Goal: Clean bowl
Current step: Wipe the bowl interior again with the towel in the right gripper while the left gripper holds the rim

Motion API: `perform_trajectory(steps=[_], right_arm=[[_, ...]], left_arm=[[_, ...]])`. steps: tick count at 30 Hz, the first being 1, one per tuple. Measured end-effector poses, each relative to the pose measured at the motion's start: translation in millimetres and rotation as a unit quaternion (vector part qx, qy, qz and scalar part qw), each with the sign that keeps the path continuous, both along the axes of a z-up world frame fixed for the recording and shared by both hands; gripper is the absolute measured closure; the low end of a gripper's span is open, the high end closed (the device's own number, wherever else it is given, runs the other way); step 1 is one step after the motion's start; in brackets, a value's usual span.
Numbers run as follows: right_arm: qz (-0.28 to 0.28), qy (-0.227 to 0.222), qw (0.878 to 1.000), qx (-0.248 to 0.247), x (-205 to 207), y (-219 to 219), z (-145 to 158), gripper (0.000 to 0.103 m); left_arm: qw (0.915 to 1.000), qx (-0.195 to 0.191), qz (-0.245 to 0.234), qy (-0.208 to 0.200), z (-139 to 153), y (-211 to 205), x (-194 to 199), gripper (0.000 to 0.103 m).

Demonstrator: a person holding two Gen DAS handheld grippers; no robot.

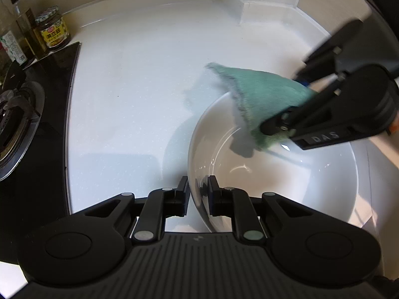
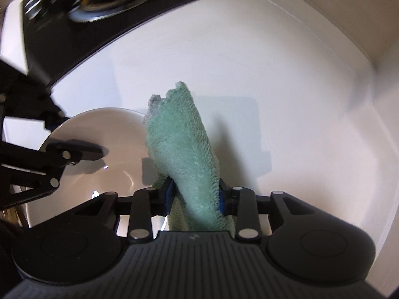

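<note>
Bowl (image 1: 274, 174) is sitting on the white countertop (image 1: 139, 94), filling the 4 o'clock part of my left wrist view, and I am pinching its near rim with the left gripper (image 1: 198, 186): one finger is sitting outside the wall, one inside, the jaws drawn narrow onto the porcelain. My right gripper (image 2: 195, 191) is clamping a green cloth (image 2: 182, 144), jaws spread only as wide as the bunched fabric, and the cloth's free end is sticking up and forward past the fingertips. In the left view that cloth (image 1: 259, 99) is hanging over the bowl's far rim at 2 o'clock, its lower end reaching down inside the bowl.

Open counter is stretching from 10 to 12 o'clock of the bowl, up to the raised backsplash edge. At 9 o'clock the black stove top (image 1: 49, 114) is cutting that room off with a straight edge, its burner (image 1: 15, 124) beyond. Jars and bottles (image 1: 49, 28) are crowding the corner at 10 o'clock; the yellow jar label carries characters I cannot read. I am reading "DAS" on the right gripper's finger (image 1: 324, 137).
</note>
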State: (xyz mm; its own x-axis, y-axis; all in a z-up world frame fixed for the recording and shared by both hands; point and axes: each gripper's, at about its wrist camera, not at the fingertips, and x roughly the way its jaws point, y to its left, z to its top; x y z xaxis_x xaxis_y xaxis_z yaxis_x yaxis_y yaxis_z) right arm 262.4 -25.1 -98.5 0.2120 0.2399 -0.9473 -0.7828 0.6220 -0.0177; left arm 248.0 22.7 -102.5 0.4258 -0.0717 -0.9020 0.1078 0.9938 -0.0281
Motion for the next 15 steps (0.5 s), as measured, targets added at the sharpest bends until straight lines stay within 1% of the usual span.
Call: perform_trajectory(steps=[1,3,6,9,12,15], right_arm=[[-0.005,0.000,1.000,-0.001,-2.5,-3.2,0.1,0.077],[0.014,-0.002,1.000,-0.013,-10.3,-5.8,0.0,0.077],[0.056,0.008,0.998,-0.029,-13.7,-14.6,7.1,0.077],[0.110,0.018,0.993,-0.046,-10.8,-15.8,10.3,0.075],[0.156,0.008,0.985,-0.067,-5.7,-5.7,11.6,0.074],[0.179,-0.009,0.981,-0.073,-1.3,9.5,13.1,0.074]], left_arm=[[0.9999,0.005,-0.010,0.000,0.6,-3.3,2.9,0.087],[0.9994,0.010,-0.033,0.001,2.2,-9.2,10.1,0.088],[0.9980,0.006,-0.064,0.002,3.6,-9.0,12.9,0.089],[0.9953,0.013,-0.096,0.005,4.0,-9.6,16.2,0.089],[0.9934,0.019,-0.113,0.004,3.8,-9.9,18.5,0.089],[0.9925,0.021,-0.120,0.005,4.5,-10.3,18.3,0.089]])
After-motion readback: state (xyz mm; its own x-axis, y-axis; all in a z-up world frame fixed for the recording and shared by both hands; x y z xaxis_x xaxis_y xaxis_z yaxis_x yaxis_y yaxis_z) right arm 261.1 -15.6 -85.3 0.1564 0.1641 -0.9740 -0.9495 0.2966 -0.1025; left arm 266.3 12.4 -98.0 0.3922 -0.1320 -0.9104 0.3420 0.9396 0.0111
